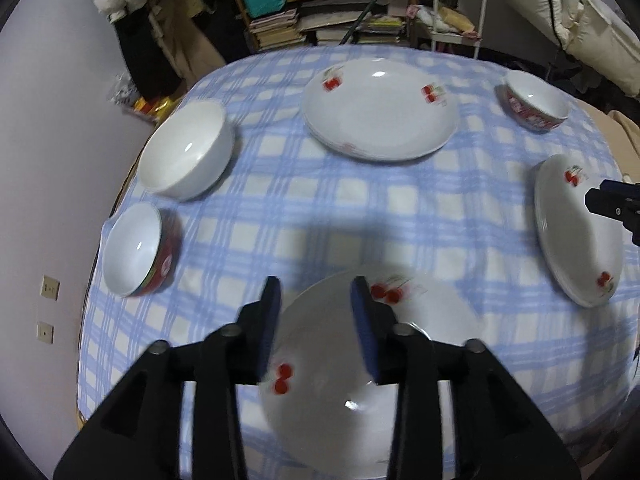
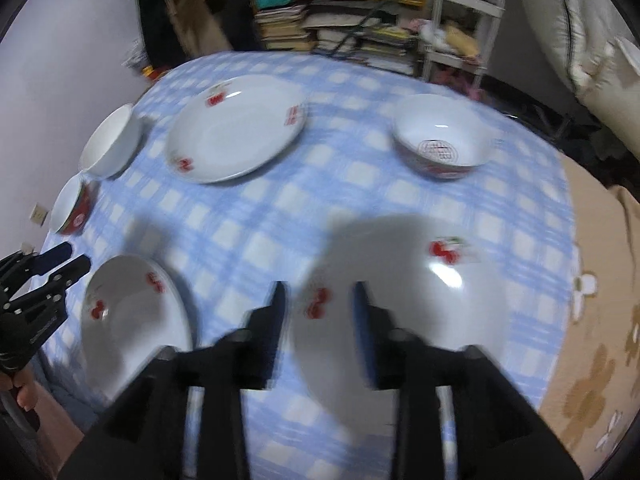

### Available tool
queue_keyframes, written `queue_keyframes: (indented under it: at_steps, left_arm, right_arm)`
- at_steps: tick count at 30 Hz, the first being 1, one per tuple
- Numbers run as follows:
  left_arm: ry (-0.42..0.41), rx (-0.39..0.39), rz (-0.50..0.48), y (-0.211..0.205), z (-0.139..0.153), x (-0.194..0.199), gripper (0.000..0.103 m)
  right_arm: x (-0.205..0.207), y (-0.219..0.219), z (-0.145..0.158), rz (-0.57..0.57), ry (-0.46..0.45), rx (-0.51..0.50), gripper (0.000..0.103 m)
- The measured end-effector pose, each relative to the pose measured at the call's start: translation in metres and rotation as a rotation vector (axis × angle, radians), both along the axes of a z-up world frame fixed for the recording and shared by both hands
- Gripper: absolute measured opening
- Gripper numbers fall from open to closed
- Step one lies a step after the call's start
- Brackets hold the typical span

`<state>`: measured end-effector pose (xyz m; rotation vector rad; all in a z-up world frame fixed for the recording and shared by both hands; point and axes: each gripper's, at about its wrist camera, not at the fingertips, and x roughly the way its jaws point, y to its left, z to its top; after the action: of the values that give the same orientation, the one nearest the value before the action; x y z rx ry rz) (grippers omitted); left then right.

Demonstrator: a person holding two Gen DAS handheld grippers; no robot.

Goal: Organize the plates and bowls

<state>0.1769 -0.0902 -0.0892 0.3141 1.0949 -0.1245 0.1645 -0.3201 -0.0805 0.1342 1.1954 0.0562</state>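
my left gripper [image 1: 314, 300] hangs over the near plate [image 1: 340, 392], fingers parted, nothing between the pads. the plate lies flat on the checked tablecloth [image 1: 304, 208]; its near rim is hidden behind the gripper body. my right gripper [image 2: 320, 304] is likewise released, above the right plate [image 2: 420, 320], whose near edge is cut off by the gripper frame; this view is blurred, so the cherry print reads only as red smears. that same plate shows at the right margin of the left view, partly covered by the right gripper's tip.

further out, at the left edge of the table, a red-sided bowl [image 1: 138, 250] and beyond it a plain white bowl [image 1: 186, 150], near each other; i cannot tell whether they touch. mid-table toward the far side sits the large plate [image 1: 380, 110]; extra rim lines at its near-left edge may be a second plate beneath, i cannot confirm. far right, a second red-patterned bowl [image 1: 536, 100].

behind the table, a shelf of stacked books [image 1: 320, 20] and a white rack [image 1: 460, 8], details indistinct.
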Motion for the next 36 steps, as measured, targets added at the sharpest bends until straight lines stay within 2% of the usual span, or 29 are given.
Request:
queue_keyframes:
  at_steps: [4, 6, 9, 11, 15, 20, 33, 34, 36]
  left_arm:
    - [-0.041, 0.004, -0.043, -0.032, 0.009, 0.003, 0.061]
    - [-0.040, 0.002, -0.052, -0.048, 0.010, 0.006, 0.078]
    - [-0.046, -0.010, -0.056, -0.067, 0.007, 0.010, 0.083]
    - [-0.050, -0.002, -0.053, -0.079, 0.003, 0.014, 0.086]
    - [-0.054, 0.015, -0.084, -0.102, -0.005, 0.015, 0.086]
    - [-0.031, -0.018, -0.114, -0.126, -0.011, 0.016, 0.086]
    - [0.054, -0.043, -0.181, -0.171, -0.050, 0.020, 0.086]
    - [0.065, -0.048, -0.178, -0.172, -0.053, 0.020, 0.085]
    - [0.074, -0.066, -0.176, -0.172, -0.054, 0.019, 0.075]
  right_arm:
    - [-0.004, -0.040, 0.001, -0.067, -0.009, -0.013, 0.067]
    - [-0.007, -0.064, -0.001, -0.114, -0.009, -0.017, 0.074]
    - [-0.012, -0.093, -0.007, -0.177, -0.012, -0.016, 0.086]
    - [-0.015, -0.109, -0.012, -0.204, -0.010, -0.008, 0.087]
    - [-0.022, -0.133, -0.028, -0.256, 0.015, 0.004, 0.087]
    - [-0.028, -0.149, -0.050, -0.290, 0.057, 0.039, 0.087]
    - [-0.032, -0.142, -0.074, -0.267, 0.098, 0.057, 0.087]
    - [-0.032, -0.142, -0.074, -0.267, 0.100, 0.057, 0.087]
    - [-0.033, -0.143, -0.077, -0.268, 0.105, 0.071, 0.087]
